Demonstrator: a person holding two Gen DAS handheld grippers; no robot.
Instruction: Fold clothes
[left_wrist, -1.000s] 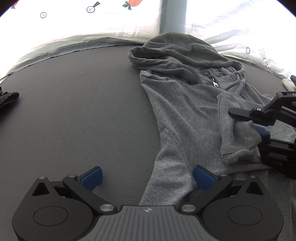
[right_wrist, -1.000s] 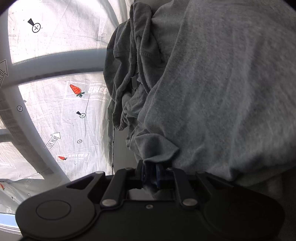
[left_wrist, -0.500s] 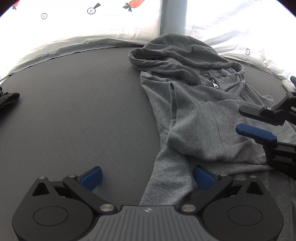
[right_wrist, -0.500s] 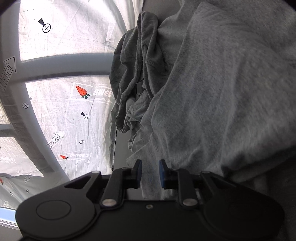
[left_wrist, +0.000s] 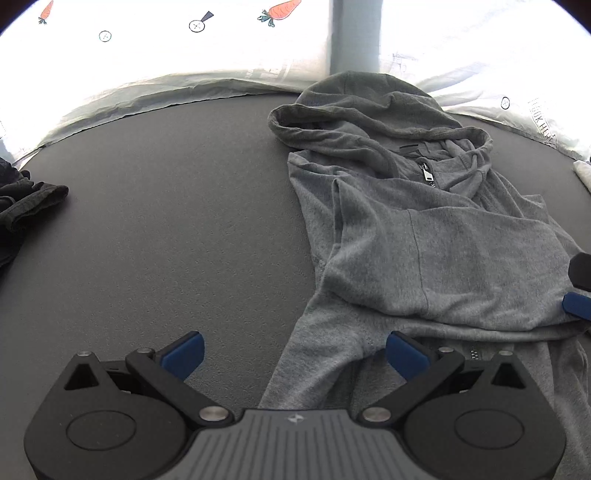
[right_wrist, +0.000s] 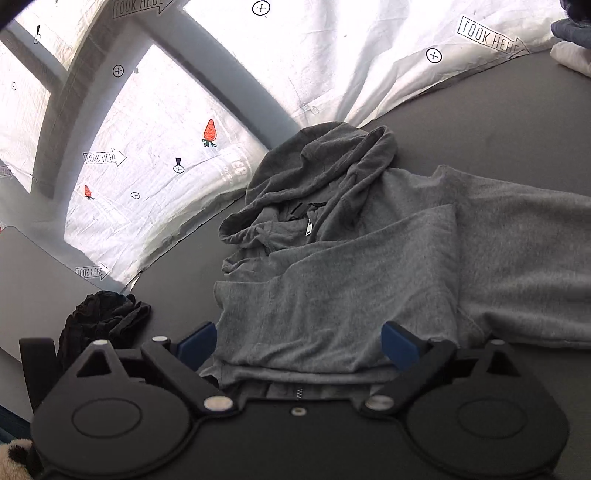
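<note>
A grey zip hoodie (left_wrist: 424, 229) lies on the dark table (left_wrist: 166, 221), hood toward the far edge, with one sleeve folded across its chest. It also shows in the right wrist view (right_wrist: 351, 280). My left gripper (left_wrist: 295, 356) is open and empty, low over the hoodie's lower left edge. My right gripper (right_wrist: 299, 341) is open and empty, just above the folded sleeve; its blue fingertip (left_wrist: 576, 304) shows at the right edge of the left wrist view.
A dark crumpled garment (left_wrist: 22, 206) lies at the table's left side, also in the right wrist view (right_wrist: 103, 317). A white printed sheet (right_wrist: 332, 55) hangs behind the table. Folded white and blue cloth (right_wrist: 572, 48) sits at the far right.
My right gripper let go of the sleeve, opened wide and drew back to the right. The sleeve now lies flat across the hoodie. My left gripper stayed put.
</note>
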